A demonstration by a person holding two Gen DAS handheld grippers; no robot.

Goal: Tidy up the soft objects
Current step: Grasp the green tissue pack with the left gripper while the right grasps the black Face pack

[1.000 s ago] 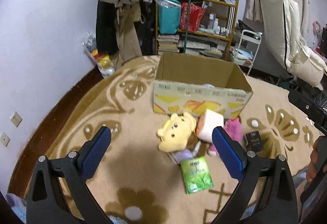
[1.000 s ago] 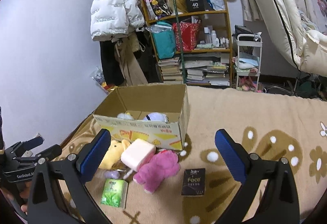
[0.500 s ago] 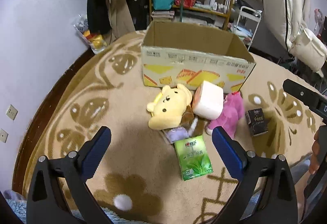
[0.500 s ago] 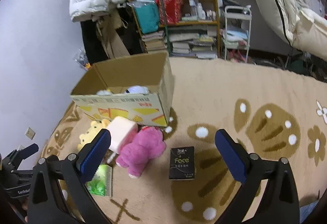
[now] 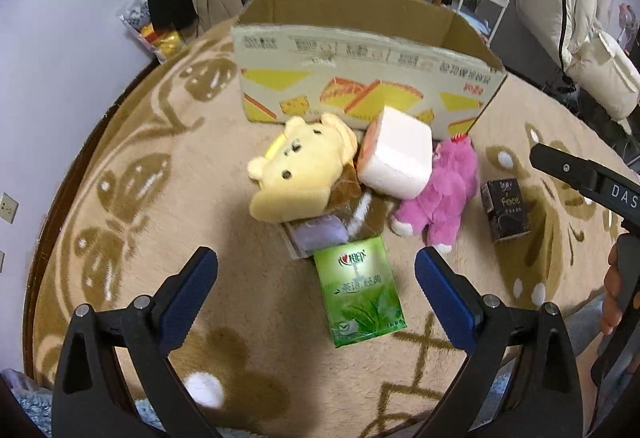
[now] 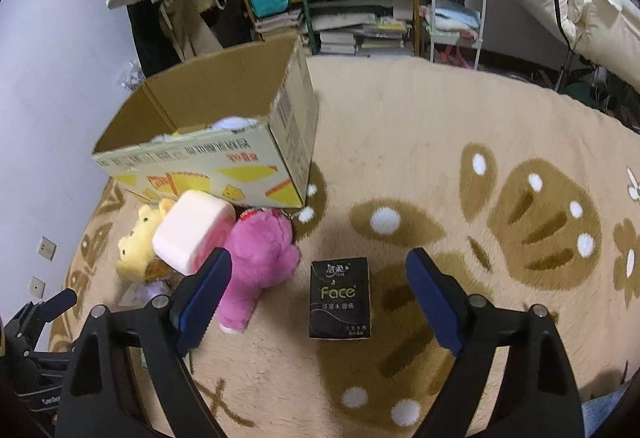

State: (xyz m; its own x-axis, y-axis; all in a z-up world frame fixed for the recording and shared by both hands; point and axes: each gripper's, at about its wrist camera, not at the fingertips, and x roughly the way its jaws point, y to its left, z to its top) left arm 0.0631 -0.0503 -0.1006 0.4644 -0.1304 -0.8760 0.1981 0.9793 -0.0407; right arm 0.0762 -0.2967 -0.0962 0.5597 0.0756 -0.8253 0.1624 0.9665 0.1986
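Left hand-held gripper (image 5: 316,278) and right hand-held gripper (image 6: 319,280) hang spread wide, above a fluffy pink plush (image 5: 444,190).

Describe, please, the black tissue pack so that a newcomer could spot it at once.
Start at the open cardboard box on the beige patterned carpet. In front of it lies a cluster of toys; right of the fluffy pink plush animal, slightly apart, lies the small black rectangular tissue pack. It alone is black, with "Face" printed on top.
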